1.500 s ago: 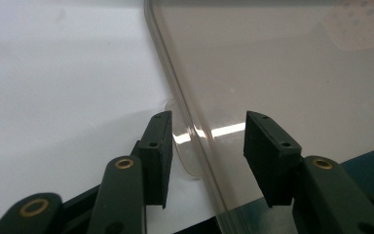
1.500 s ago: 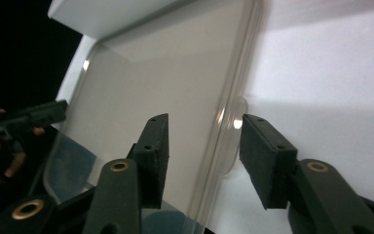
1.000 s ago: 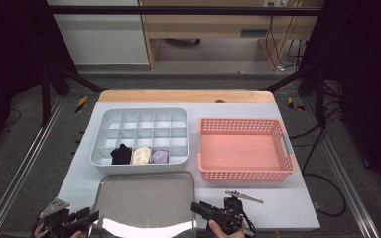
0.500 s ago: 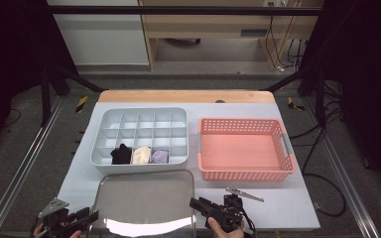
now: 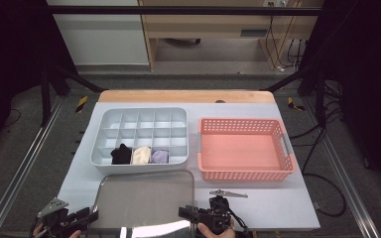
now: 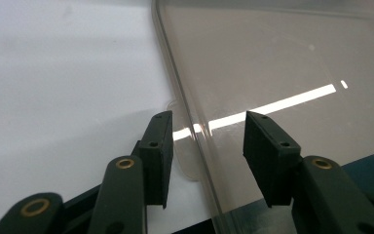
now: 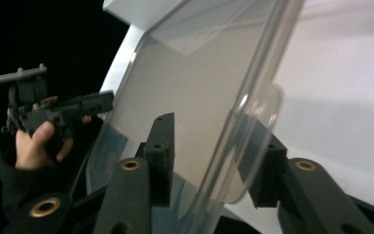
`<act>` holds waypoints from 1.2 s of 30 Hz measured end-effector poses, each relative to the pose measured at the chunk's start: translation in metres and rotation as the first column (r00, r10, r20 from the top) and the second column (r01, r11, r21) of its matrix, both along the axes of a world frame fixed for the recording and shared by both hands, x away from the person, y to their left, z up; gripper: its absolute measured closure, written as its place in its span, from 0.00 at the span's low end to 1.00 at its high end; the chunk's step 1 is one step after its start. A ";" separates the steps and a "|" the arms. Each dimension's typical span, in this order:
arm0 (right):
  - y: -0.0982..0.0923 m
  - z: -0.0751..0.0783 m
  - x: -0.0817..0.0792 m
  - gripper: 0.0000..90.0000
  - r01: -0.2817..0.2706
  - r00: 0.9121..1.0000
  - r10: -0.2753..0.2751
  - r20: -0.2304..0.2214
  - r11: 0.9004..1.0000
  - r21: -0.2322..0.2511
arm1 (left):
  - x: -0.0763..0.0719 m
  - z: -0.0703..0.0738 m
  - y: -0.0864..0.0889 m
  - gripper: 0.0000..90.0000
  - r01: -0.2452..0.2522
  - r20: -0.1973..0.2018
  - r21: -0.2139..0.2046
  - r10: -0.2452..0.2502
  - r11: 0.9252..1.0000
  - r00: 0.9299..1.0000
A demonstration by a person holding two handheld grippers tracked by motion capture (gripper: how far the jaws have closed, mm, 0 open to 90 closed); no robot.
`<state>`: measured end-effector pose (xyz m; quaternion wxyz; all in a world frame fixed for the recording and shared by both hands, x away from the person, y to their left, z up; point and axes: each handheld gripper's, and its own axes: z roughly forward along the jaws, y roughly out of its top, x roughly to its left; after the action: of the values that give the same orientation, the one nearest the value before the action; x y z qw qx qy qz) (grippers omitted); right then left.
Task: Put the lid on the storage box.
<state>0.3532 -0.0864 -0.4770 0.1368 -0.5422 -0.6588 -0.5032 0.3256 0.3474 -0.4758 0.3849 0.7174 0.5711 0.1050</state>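
At the table's near left corner, the left gripper [image 5: 82, 217] lies low and level in the person's hand, pointing right at the clear lid [image 5: 144, 198]; its jaws stand open astride the lid's left edge, not pressing it. The lid lies flat at the table's near edge, before the divided tray [image 5: 178, 116]. The right gripper [image 5: 188, 213] points left at the lid's right edge, which sits between its jaws. They have just been closing, but whether they press it I cannot tell. No writing is readable.
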 end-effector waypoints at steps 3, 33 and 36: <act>-0.004 0.001 0.002 0.71 -0.022 1.000 0.022 -0.015 1.000 0.022 | 0.000 0.000 0.001 0.59 0.004 -0.001 -0.007 -0.004 1.000 1.000; -0.015 0.012 0.004 0.81 -0.072 0.993 0.090 0.076 0.975 -0.210 | 0.000 0.000 0.001 0.52 0.061 -0.004 -0.073 -0.062 0.995 0.998; -0.015 0.012 0.004 0.81 -0.068 0.993 0.087 0.076 0.974 -0.218 | -0.001 0.000 0.002 0.55 0.055 0.006 -0.075 -0.055 0.996 0.998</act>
<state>0.3576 -0.1013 -0.4654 0.0686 -0.5056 -0.7354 -0.4460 0.3244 0.3497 -0.4754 0.4152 0.7178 0.5540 0.0742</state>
